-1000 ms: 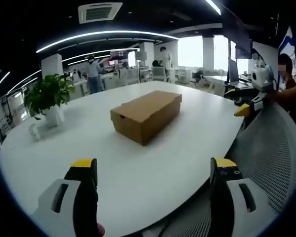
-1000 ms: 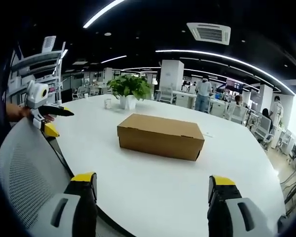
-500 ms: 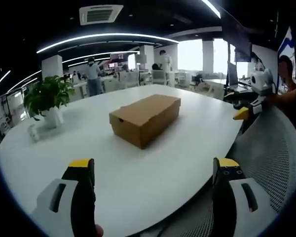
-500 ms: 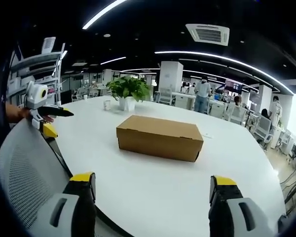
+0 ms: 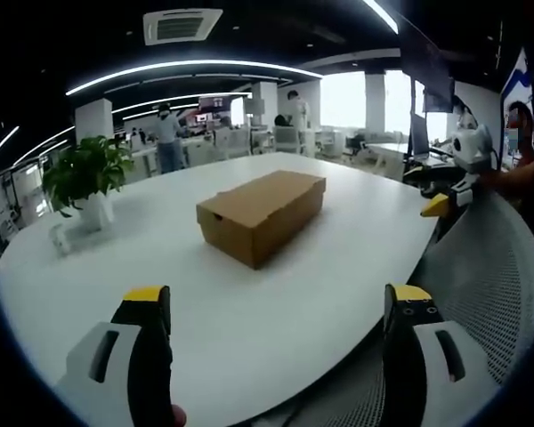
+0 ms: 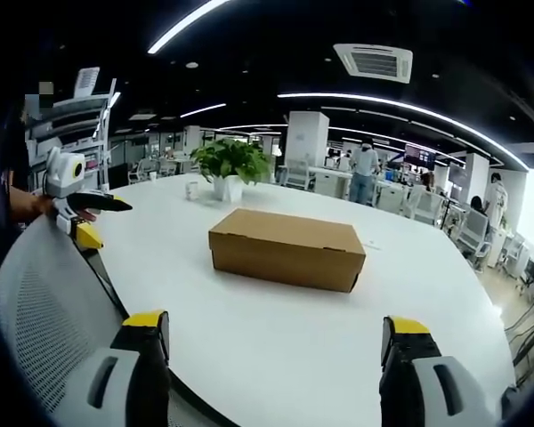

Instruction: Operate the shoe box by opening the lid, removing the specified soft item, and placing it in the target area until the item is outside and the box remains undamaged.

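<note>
Left gripper view: the left gripper (image 5: pixel 276 307) has its two yellow-tipped jaws spread wide, with nothing between them, low over the near edge of the white table (image 5: pixel 160 258). The brown cardboard shoe box (image 5: pixel 261 212) lies closed in the middle of the table, well apart from the jaws. A potted plant (image 5: pixel 87 178) stands at the far left of the table, with a small cup (image 5: pixel 60 238) just beside it. At the right, a grey mesh chair back (image 5: pixel 489 276) is near, and the right gripper (image 5: pixel 445 197) shows above it.

In the right gripper view, the right gripper (image 6: pixel 271 336) is also wide and holds nothing. The shoe box (image 6: pixel 287 248) sits ahead, its lid down. The plant (image 6: pixel 230 165) is beyond it, and the left gripper (image 6: pixel 89 218) is at the left above the chair back (image 6: pixel 44 311).
</note>
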`<state>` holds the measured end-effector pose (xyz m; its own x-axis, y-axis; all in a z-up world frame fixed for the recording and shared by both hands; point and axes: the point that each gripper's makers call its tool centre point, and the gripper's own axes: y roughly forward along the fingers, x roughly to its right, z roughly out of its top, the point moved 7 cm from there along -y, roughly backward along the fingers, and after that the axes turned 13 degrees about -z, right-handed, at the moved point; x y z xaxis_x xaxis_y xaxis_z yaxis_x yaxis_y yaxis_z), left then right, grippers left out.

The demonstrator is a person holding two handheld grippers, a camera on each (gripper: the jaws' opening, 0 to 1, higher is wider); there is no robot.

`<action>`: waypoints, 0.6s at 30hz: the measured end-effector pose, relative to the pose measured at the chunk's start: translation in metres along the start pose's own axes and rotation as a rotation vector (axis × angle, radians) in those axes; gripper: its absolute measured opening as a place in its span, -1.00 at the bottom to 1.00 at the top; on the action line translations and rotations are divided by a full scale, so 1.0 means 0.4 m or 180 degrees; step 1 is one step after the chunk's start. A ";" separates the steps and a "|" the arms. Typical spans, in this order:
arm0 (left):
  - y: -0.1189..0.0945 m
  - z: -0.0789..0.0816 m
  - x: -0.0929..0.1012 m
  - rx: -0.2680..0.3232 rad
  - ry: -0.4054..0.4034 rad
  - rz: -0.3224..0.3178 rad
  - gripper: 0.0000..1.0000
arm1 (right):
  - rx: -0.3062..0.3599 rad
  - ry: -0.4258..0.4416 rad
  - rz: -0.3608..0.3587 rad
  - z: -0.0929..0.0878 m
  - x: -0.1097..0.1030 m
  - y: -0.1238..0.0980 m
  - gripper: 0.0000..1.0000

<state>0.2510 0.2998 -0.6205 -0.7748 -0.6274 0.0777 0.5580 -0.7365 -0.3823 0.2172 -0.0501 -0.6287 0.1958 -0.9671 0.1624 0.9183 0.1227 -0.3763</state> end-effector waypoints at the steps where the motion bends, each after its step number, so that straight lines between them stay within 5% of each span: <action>1: 0.000 0.000 0.000 0.0001 0.0001 0.0002 0.98 | -0.0001 0.0003 0.0000 0.000 0.000 0.000 0.99; 18: 0.002 -0.007 -0.009 0.0013 -0.0014 -0.0010 0.98 | -0.0011 0.0010 0.0008 -0.001 -0.001 0.000 0.99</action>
<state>0.2534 0.3021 -0.6238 -0.7753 -0.6261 0.0829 0.5568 -0.7396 -0.3782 0.2169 -0.0499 -0.6290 0.1970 -0.9675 0.1586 0.9166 0.1244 -0.3800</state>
